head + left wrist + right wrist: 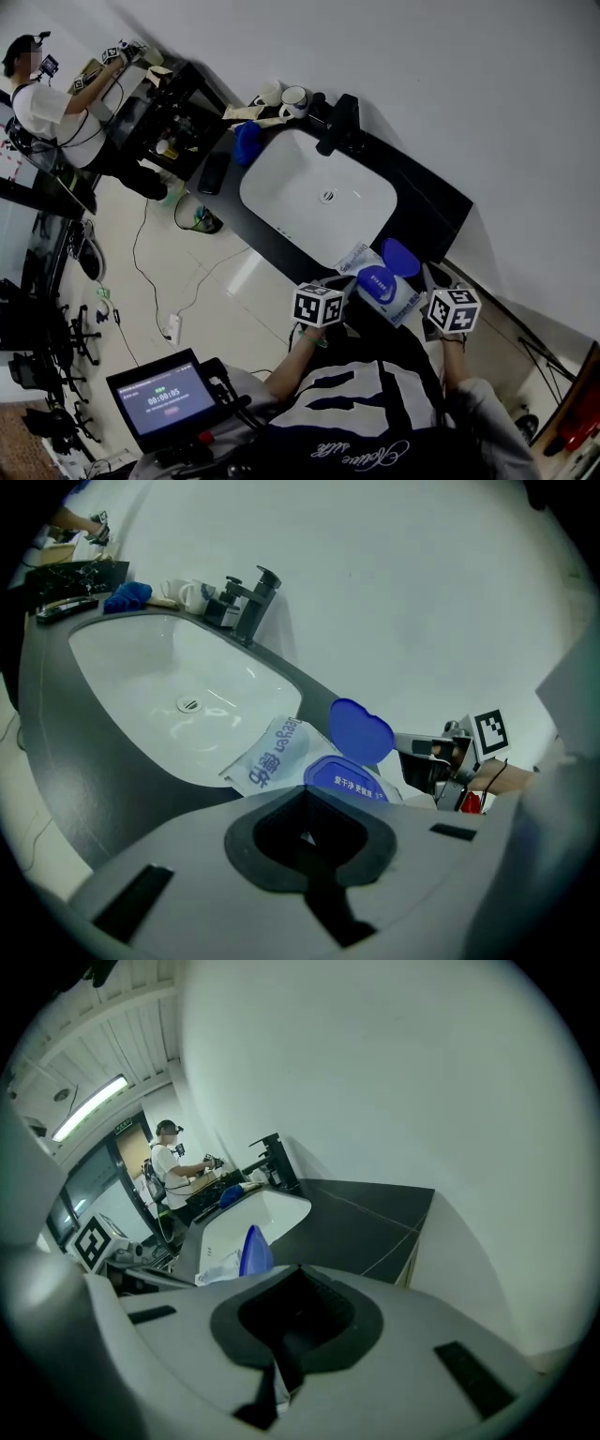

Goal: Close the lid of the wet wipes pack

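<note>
The wet wipes pack (pixel 380 286) lies lower right of centre in the head view, on the dark tabletop (pixel 422 202) at the rim of the sink (pixel 291 178). Its blue lid (pixel 361 731) stands open. My left gripper (pixel 309 864) has its jaws together on nothing, and the right gripper (pixel 286 1349) looks pressed together too. I reckon pushing the lid with nothing pinning the light pack could skid it into the sink, or leave the lid unlatched.
</note>
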